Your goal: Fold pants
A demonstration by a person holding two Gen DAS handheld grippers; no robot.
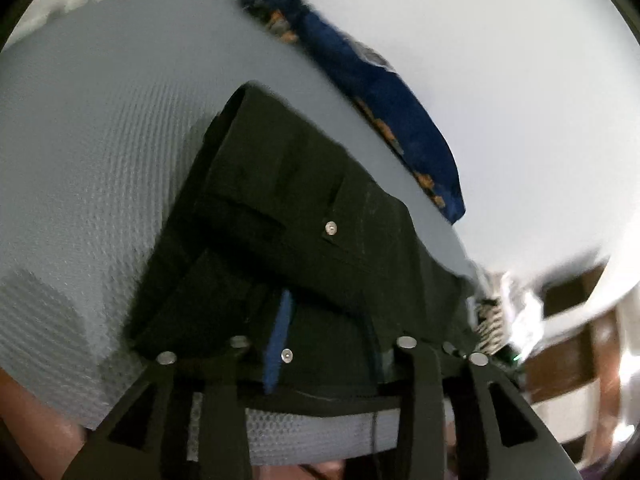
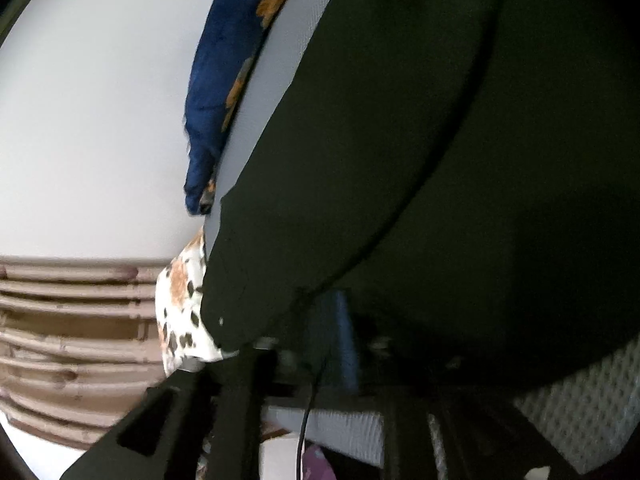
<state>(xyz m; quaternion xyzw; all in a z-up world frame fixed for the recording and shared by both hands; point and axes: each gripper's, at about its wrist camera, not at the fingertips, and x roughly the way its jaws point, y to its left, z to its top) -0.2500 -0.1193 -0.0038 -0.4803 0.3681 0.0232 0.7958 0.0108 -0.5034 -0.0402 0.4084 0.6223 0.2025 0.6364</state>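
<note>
Dark pants (image 1: 280,240) lie folded on a grey textured bed cover (image 1: 80,180), with two silver buttons showing. My left gripper (image 1: 320,354) sits at the near edge of the pants with its fingers spread wide, open, the cloth lying over the tips. In the right wrist view the dark pants (image 2: 440,160) fill most of the frame and drape over my right gripper (image 2: 320,344); its fingers are mostly hidden under the fabric, so its state is unclear.
A blue pillow with orange flowers (image 1: 380,112) lies along the bed's far edge by a white wall; it also shows in the right wrist view (image 2: 232,60). A white spotted cloth (image 2: 180,304) hangs at the bed's side. Wooden slats (image 2: 72,320) stand beyond.
</note>
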